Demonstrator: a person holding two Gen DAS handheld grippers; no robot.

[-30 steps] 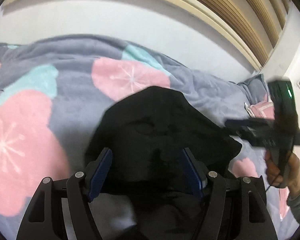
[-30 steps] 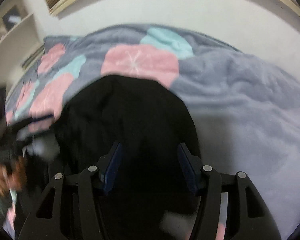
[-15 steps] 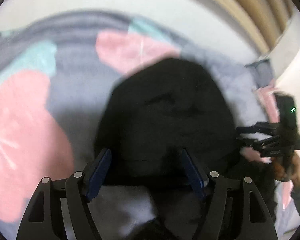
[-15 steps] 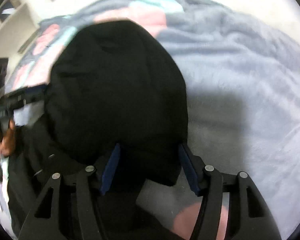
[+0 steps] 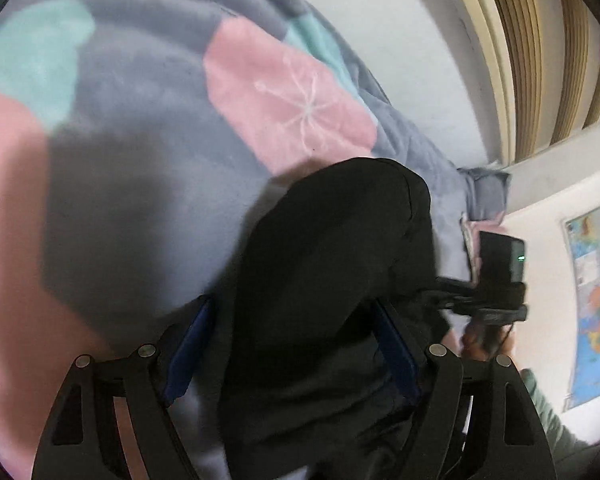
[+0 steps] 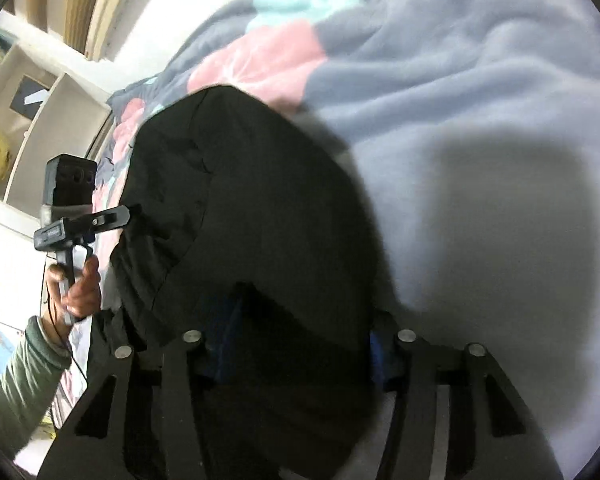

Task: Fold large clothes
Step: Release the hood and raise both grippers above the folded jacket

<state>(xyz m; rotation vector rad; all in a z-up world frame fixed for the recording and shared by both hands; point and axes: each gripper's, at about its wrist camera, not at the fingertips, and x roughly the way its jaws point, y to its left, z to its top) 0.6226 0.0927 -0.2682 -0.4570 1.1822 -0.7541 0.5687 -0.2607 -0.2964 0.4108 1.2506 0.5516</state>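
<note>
Two tools, left [image 5: 290, 344] and right [image 6: 300, 344], straddle one black garment [image 5: 332, 264].

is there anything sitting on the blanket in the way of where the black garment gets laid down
Nothing visible does. The black garment lies between both grippers' fingers, and the blanket beyond it shows only its pink and teal patches and a shadow.

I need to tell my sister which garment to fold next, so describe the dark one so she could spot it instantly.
Start at the big grey blanket with pink and teal flower patches covering the bed. Bunched on top of it, in front of one pink flower, is the black garment. It is the only plain, dark, unpatterned cloth there, and a hand-held gripper meets its edge.
</note>
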